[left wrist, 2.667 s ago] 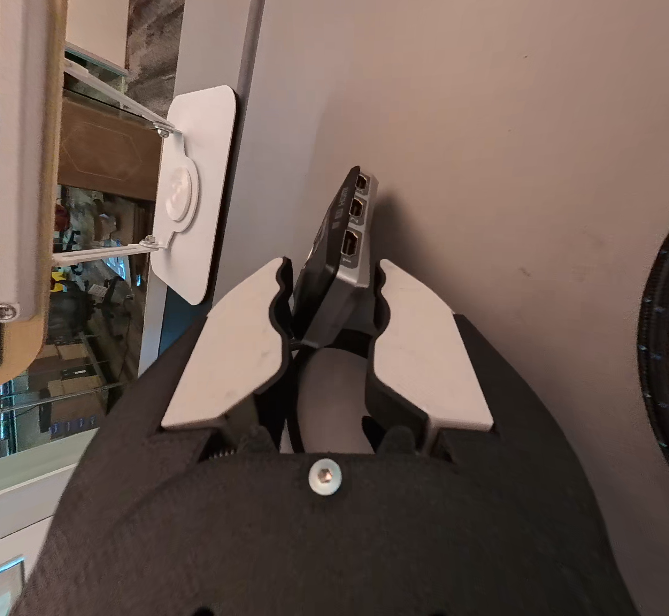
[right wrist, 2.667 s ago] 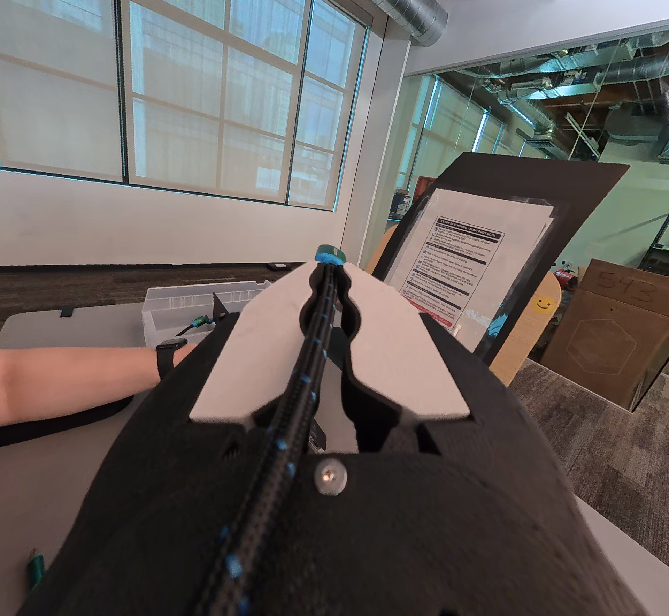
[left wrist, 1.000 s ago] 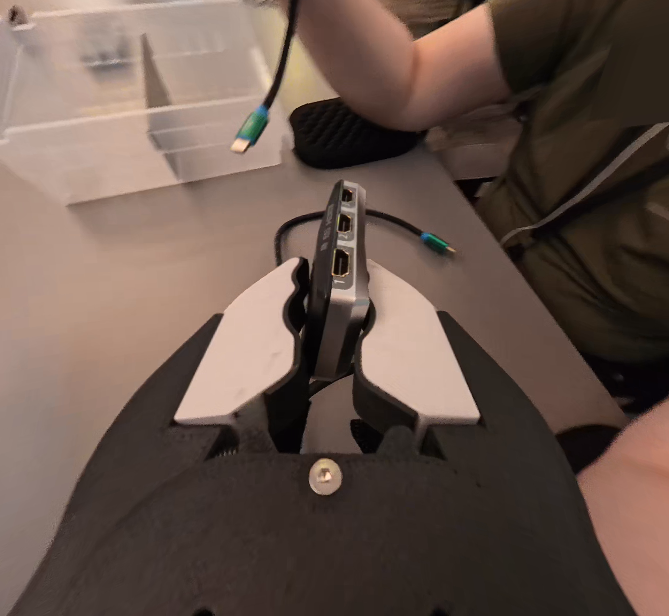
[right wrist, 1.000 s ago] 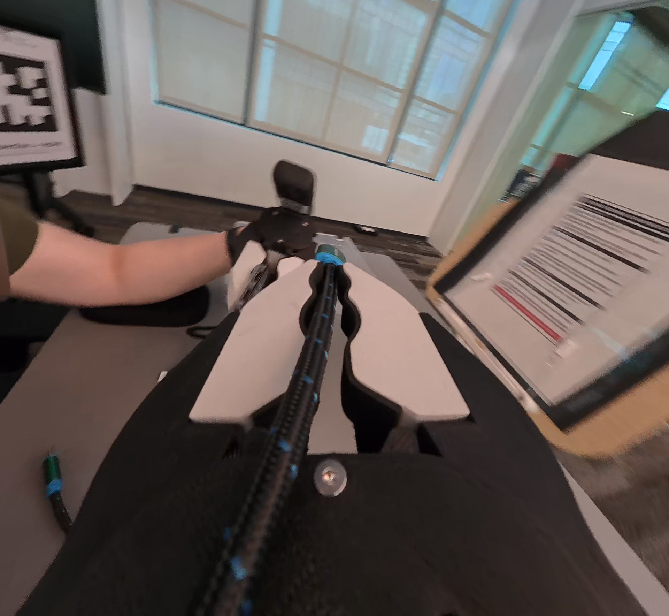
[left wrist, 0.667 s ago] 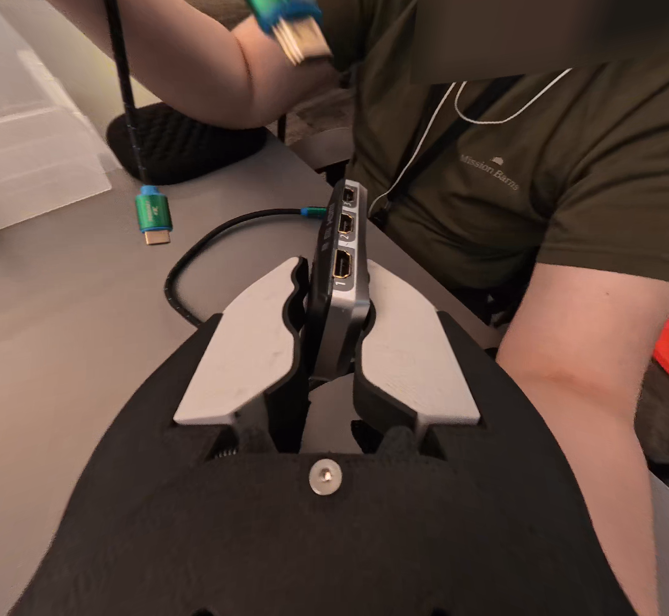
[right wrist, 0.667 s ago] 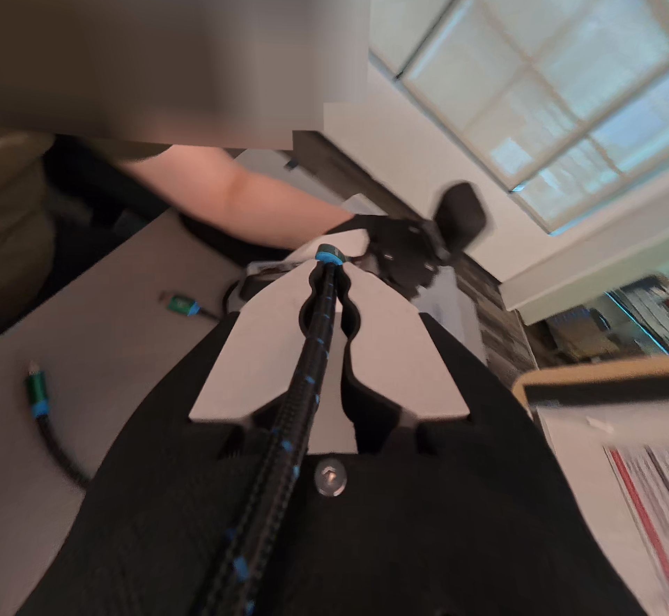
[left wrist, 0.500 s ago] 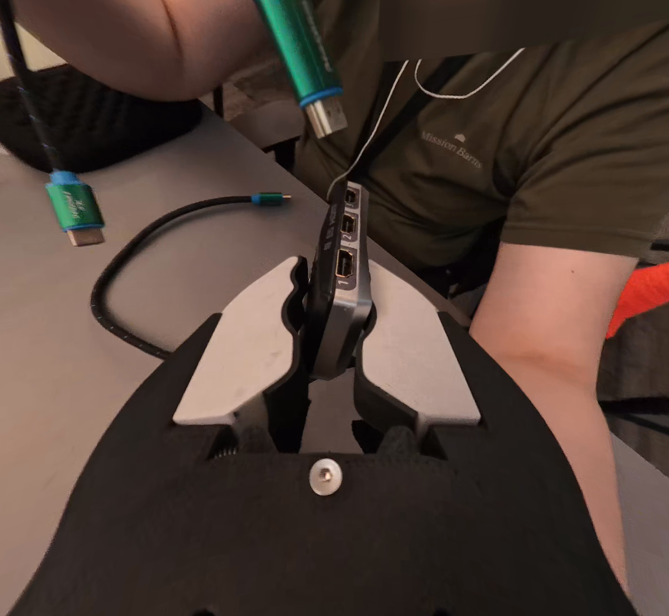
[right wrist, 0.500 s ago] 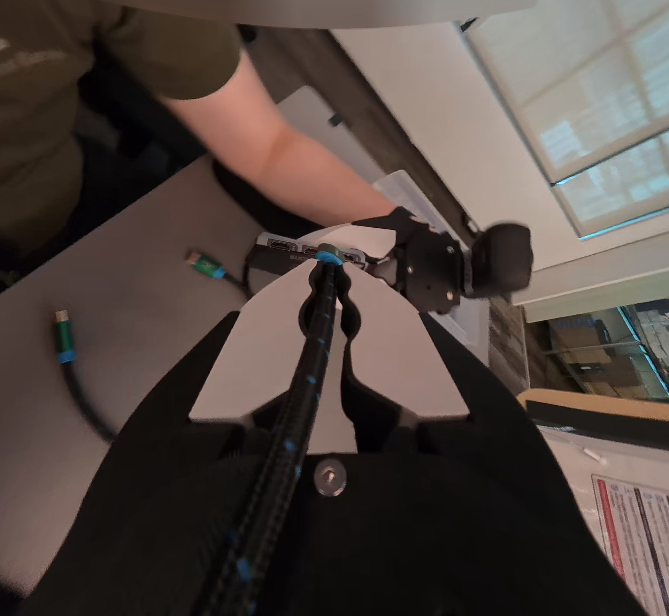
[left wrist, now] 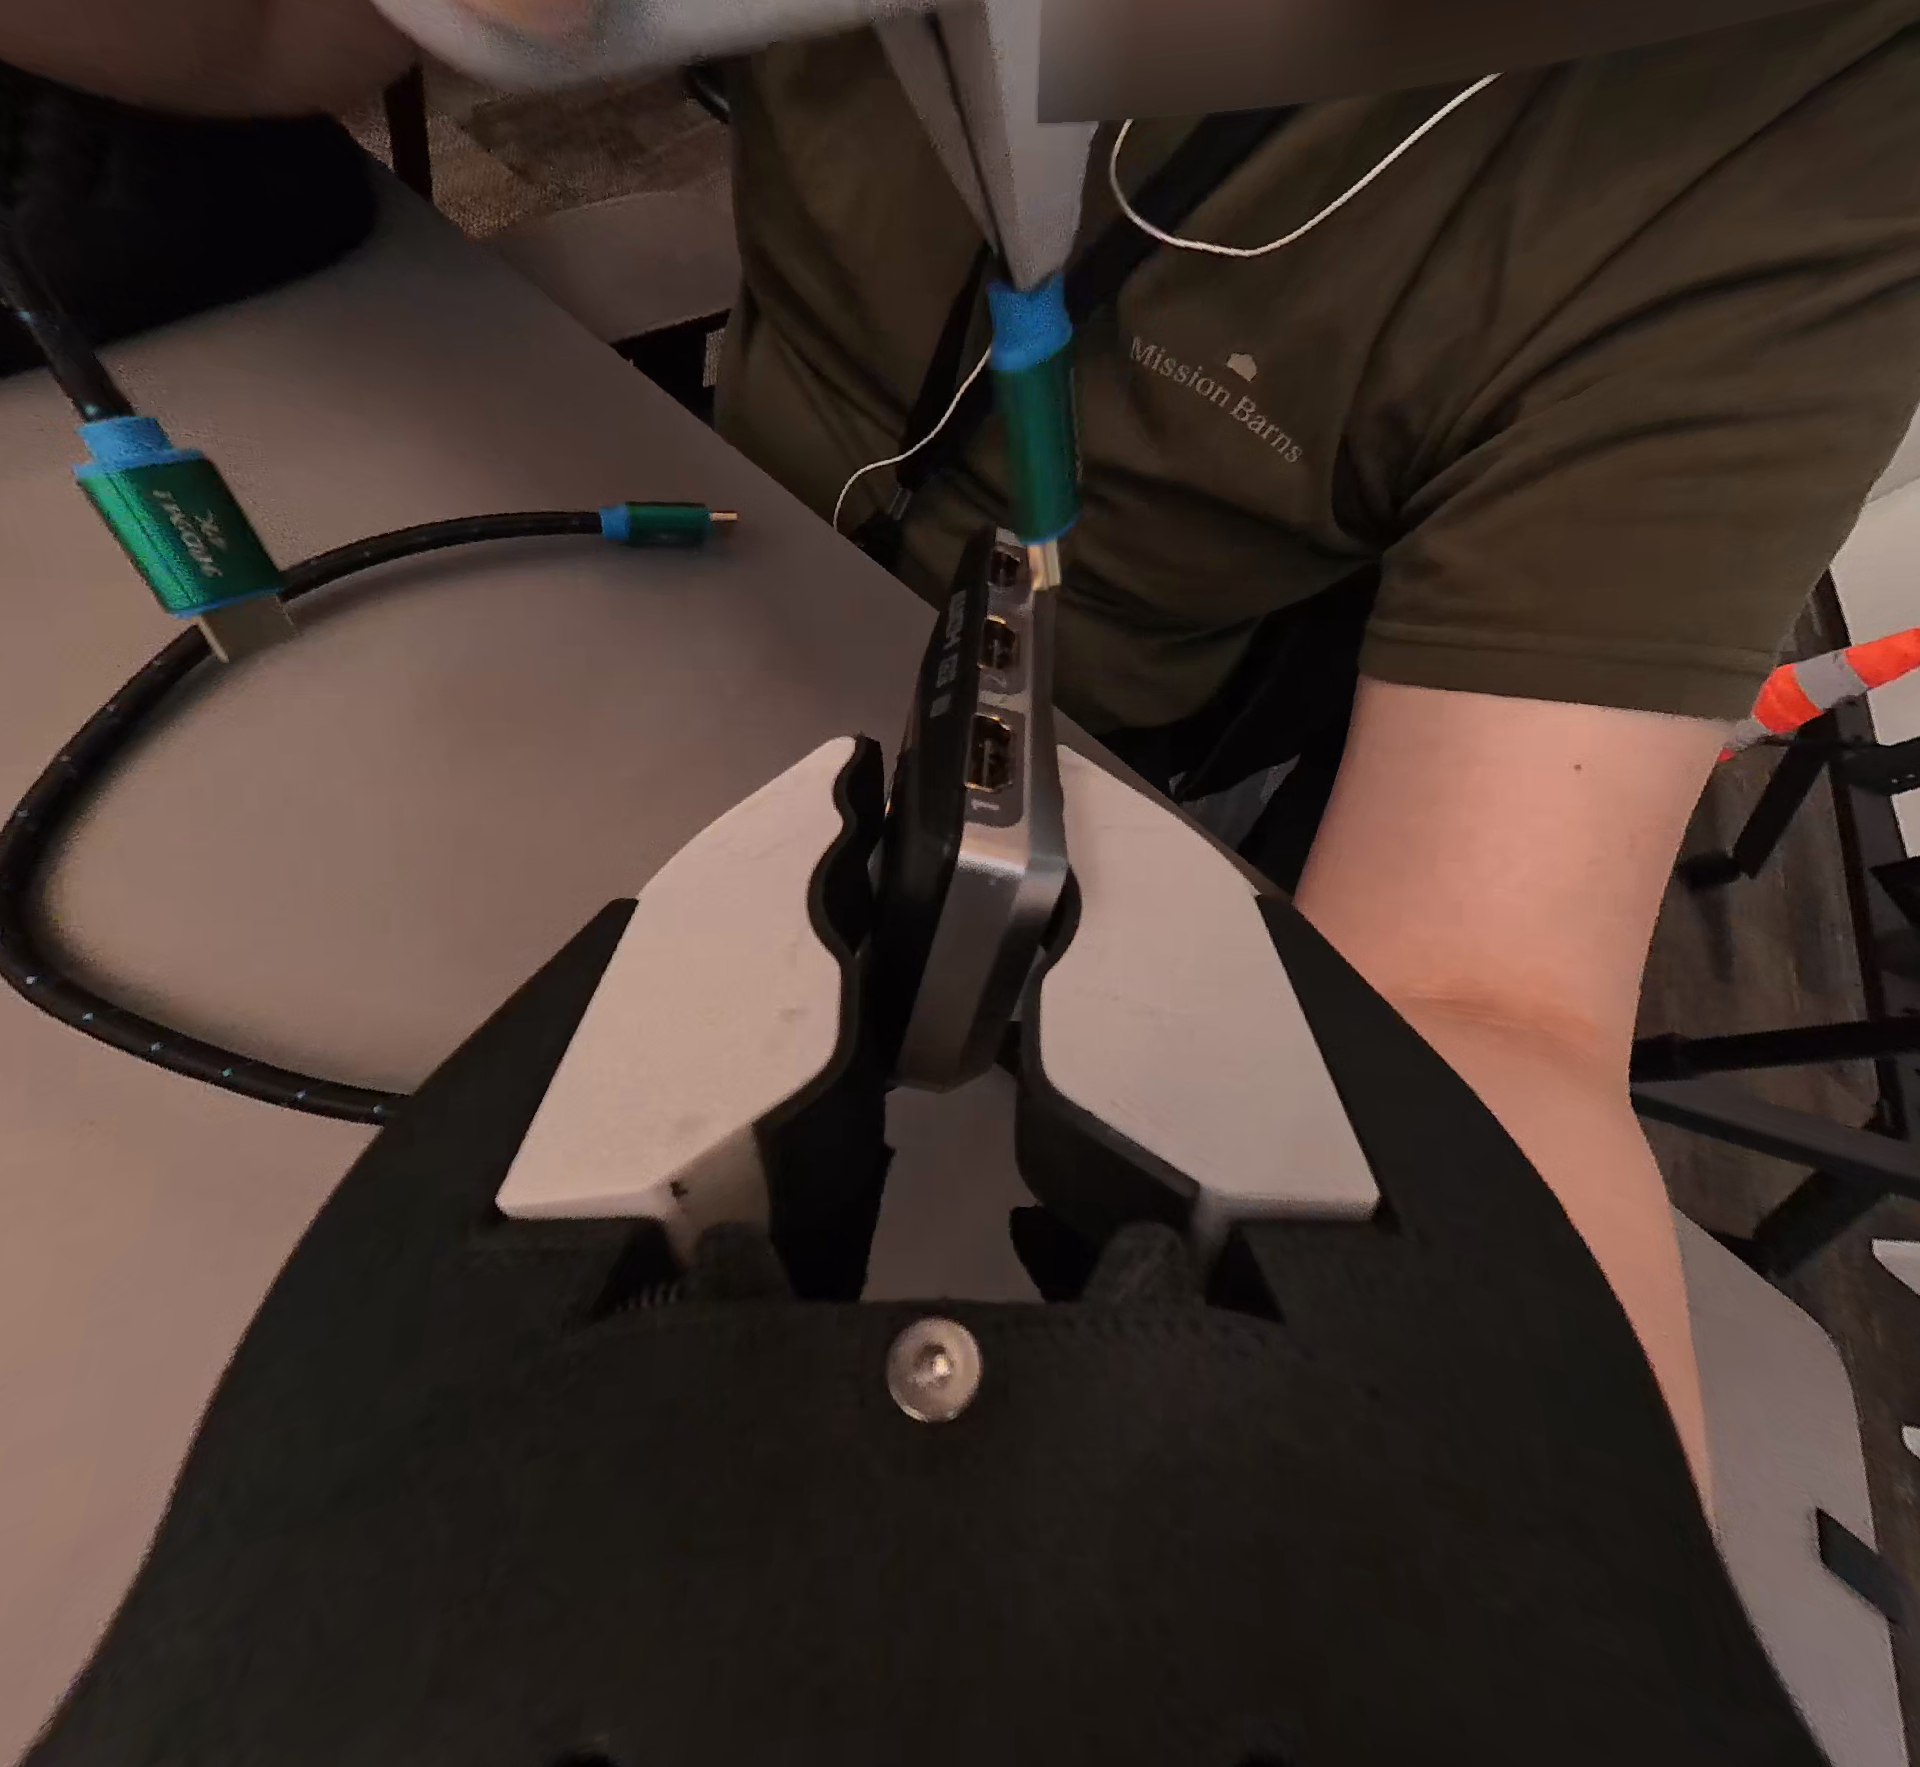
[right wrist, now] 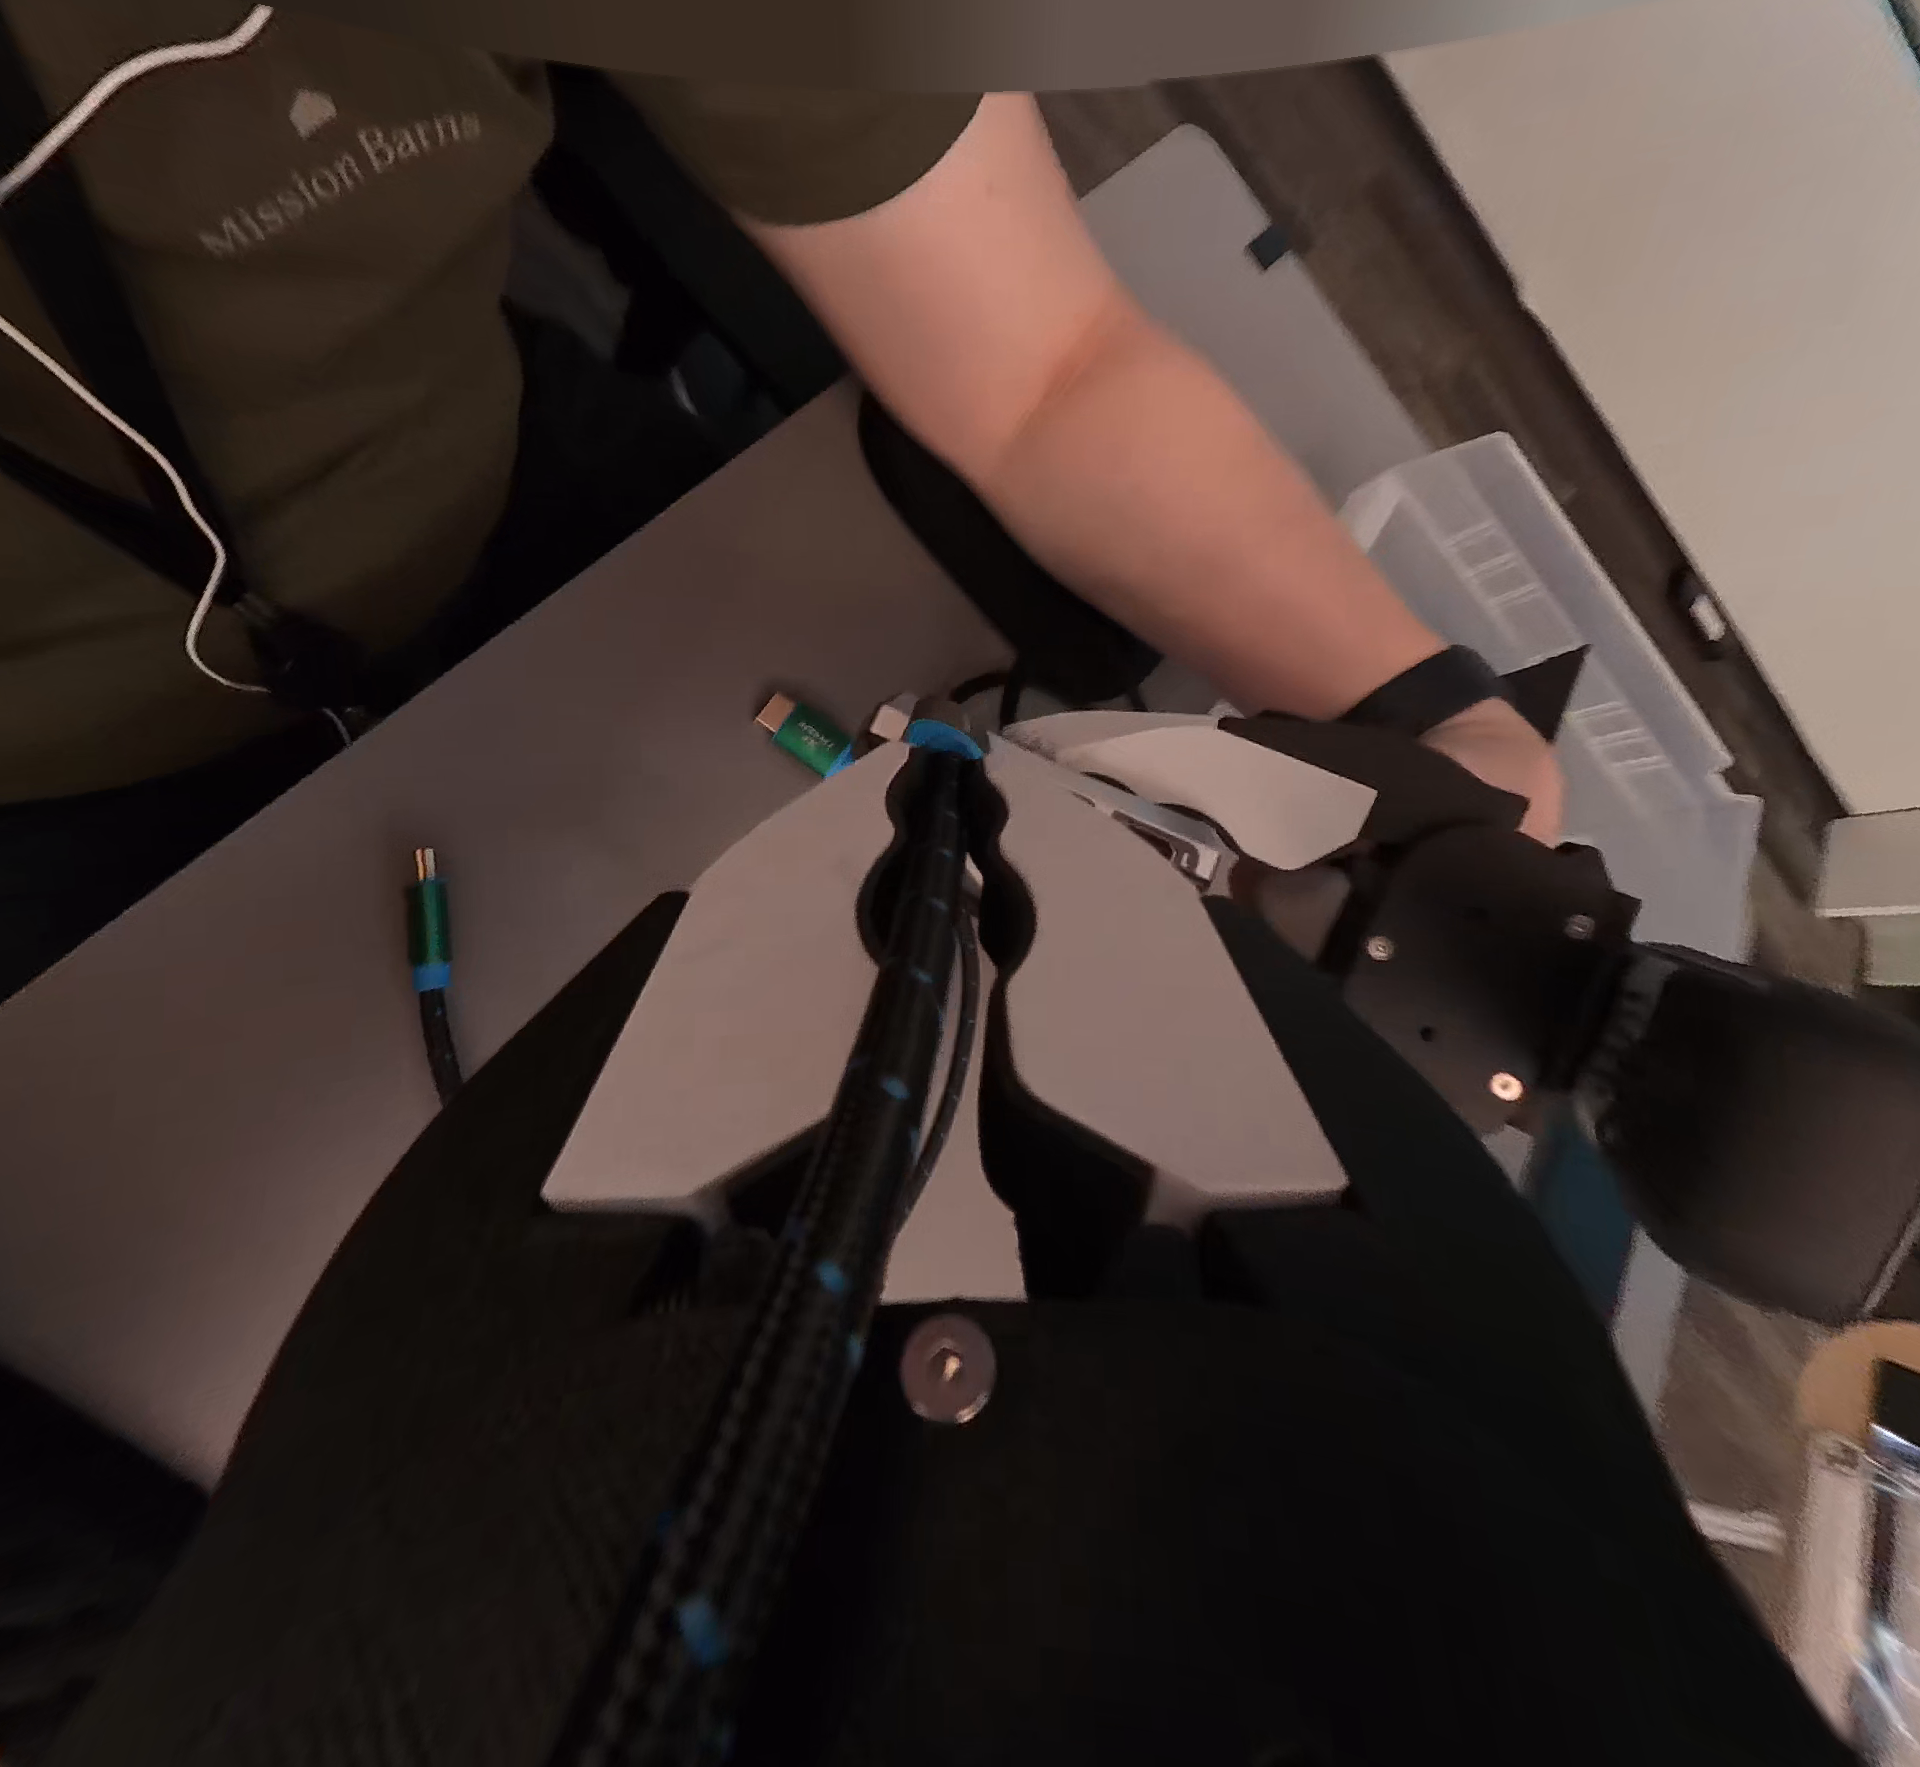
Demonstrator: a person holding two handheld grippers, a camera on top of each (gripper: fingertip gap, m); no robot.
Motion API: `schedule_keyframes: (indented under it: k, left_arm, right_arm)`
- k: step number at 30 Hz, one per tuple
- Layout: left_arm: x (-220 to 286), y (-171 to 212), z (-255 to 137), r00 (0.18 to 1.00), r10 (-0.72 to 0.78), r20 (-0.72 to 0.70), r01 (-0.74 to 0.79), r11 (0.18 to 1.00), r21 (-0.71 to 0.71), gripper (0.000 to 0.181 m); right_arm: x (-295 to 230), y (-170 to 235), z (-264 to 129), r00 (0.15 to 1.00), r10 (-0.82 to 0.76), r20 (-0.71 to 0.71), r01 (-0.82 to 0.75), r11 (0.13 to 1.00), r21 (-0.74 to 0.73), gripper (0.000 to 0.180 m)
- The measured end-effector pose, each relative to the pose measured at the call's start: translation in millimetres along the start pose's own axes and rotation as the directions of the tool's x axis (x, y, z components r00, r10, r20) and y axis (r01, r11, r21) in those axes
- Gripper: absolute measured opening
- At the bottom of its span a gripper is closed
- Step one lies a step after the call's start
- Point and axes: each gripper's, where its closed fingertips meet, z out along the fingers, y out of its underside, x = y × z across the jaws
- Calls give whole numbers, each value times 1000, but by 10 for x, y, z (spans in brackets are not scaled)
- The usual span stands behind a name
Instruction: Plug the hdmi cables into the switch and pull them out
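Note:
My left gripper point(left wrist: 961, 782) is shut on the grey and black HDMI switch point(left wrist: 987, 948), held on edge with three ports point(left wrist: 994, 749) facing up. My right gripper point(right wrist: 935, 767) is shut on a black braided HDMI cable point(right wrist: 894, 1073) just behind its blue collar. In the left wrist view its green plug point(left wrist: 1034, 439) points down, and the metal tip touches the switch's far end by the farthest port; I cannot tell if it is inserted. The right gripper's fingers point(left wrist: 987, 138) show blurred above. The left gripper's white fingers point(right wrist: 1216, 782) and the switch point(right wrist: 1179, 844) also show in the right wrist view.
The cable's other green plug point(left wrist: 177, 528) hangs at the left. A second cable point(left wrist: 94, 896) loops on the grey table point(left wrist: 468, 834), with plugs point(left wrist: 660, 522) lying loose point(right wrist: 431, 917). A clear plastic bin point(right wrist: 1538, 595) stands behind. The person sits at the table's edge.
The right gripper has brought the green plug down from above until its tip meets the switch's far end. The left gripper still holds the switch, turned toward the person.

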Motion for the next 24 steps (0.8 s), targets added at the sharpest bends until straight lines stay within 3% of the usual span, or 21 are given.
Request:
schedule_keyframes:
  k: [11,17,24]
  left_arm:
    - [-39,-51,40,1000,-8,-24,9,1000,10,25]
    - [-22,-107,103,991,-54,-119,56,998,9,25]
    - [-25,-245,65,972,-87,-218,112,988,106,25]
  right_arm:
    - [-102,42,-51,999,-37,21,38,997,-63,7]
    - [-159,8,-56,997,-69,29,71,995,-76,8]
    - [-164,4,-134,996,-88,15,89,994,-67,8]
